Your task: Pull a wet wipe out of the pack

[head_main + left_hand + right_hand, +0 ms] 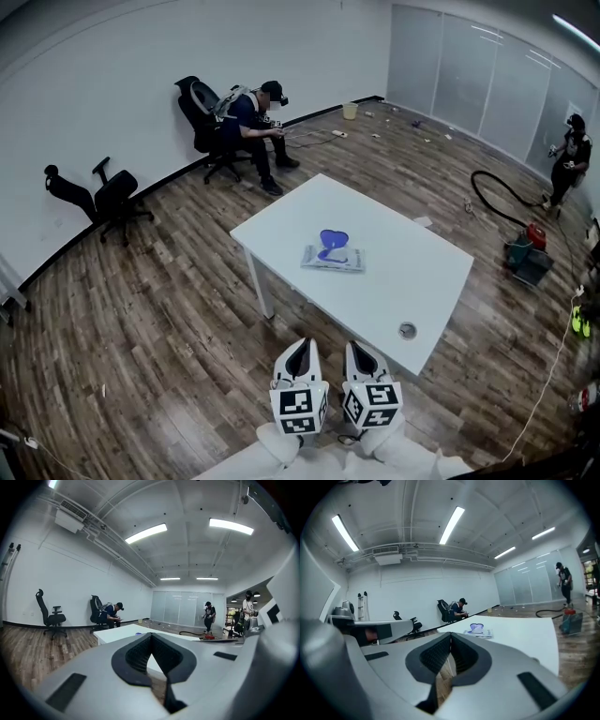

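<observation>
The left gripper (pixel 300 351) and right gripper (pixel 362 351) sit side by side, jaws closed, empty.

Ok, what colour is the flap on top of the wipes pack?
The flap is blue, on a pale pack; the head view shows it best.

Glossy wood floor (pixel 141 309), smooth matt table (pixel 412 272), shiny plastic wipe pack (pixel 333 259)

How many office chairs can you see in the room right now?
2. The empty chair stands by the wall at left; the occupied chair, further along that wall, holds a seated person. Others may lie outside the views.
</observation>
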`<action>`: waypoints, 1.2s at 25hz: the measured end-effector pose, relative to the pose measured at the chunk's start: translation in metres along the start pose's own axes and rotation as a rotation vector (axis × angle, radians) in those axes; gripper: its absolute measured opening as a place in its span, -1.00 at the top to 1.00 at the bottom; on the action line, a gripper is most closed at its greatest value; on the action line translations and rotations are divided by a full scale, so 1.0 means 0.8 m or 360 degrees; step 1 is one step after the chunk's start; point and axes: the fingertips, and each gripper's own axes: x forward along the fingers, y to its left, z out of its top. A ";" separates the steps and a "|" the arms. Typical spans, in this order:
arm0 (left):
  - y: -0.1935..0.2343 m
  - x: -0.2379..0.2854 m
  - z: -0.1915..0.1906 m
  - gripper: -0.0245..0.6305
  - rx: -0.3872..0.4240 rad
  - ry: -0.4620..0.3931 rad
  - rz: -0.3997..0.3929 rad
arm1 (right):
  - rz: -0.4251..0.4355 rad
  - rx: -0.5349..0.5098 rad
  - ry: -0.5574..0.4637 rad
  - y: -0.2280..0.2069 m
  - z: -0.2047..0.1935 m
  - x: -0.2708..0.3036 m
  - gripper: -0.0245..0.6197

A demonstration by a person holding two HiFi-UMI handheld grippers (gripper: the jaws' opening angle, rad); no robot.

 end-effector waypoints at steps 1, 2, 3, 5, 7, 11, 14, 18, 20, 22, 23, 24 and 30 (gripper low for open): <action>0.004 0.010 0.003 0.93 0.0001 -0.0004 -0.0005 | -0.0004 0.0001 0.0002 -0.002 0.003 0.009 0.90; 0.008 0.020 0.006 0.93 -0.0003 -0.0004 -0.0013 | -0.0003 0.0005 0.0007 -0.004 0.005 0.019 0.90; 0.012 0.030 0.007 0.93 -0.0009 -0.0002 -0.0024 | 0.0000 0.0013 0.0013 -0.006 0.007 0.028 0.90; 0.017 0.047 0.009 0.93 -0.0015 0.0004 -0.0046 | 0.0002 0.0031 0.0022 -0.009 0.009 0.043 0.90; 0.021 0.064 0.008 0.93 -0.0017 0.0007 -0.0065 | -0.0004 0.0038 0.0025 -0.012 0.011 0.056 0.90; 0.032 0.095 0.009 0.93 -0.0009 0.0017 -0.0105 | -0.0028 0.0037 0.0027 -0.016 0.017 0.089 0.90; 0.040 0.117 0.008 0.93 -0.0014 0.0036 -0.0144 | -0.0064 0.0042 0.0031 -0.022 0.019 0.111 0.90; 0.045 0.139 -0.002 0.93 -0.0023 0.0088 -0.0190 | -0.0107 0.0073 0.0045 -0.029 0.017 0.123 0.90; 0.043 0.150 -0.008 0.93 -0.0023 0.0110 -0.0213 | -0.0129 0.0095 0.0068 -0.036 0.012 0.128 0.90; 0.040 0.157 -0.011 0.93 -0.0021 0.0126 -0.0233 | -0.0152 0.0114 0.0092 -0.044 0.007 0.132 0.90; 0.040 0.161 -0.012 0.93 -0.0022 0.0128 -0.0238 | -0.0162 0.0120 0.0100 -0.047 0.005 0.134 0.90; 0.040 0.165 -0.013 0.93 -0.0025 0.0125 -0.0237 | -0.0170 0.0124 0.0106 -0.050 0.004 0.136 0.90; 0.045 0.197 -0.023 0.93 -0.0038 0.0150 -0.0220 | -0.0188 0.0148 0.0128 -0.070 0.001 0.158 0.90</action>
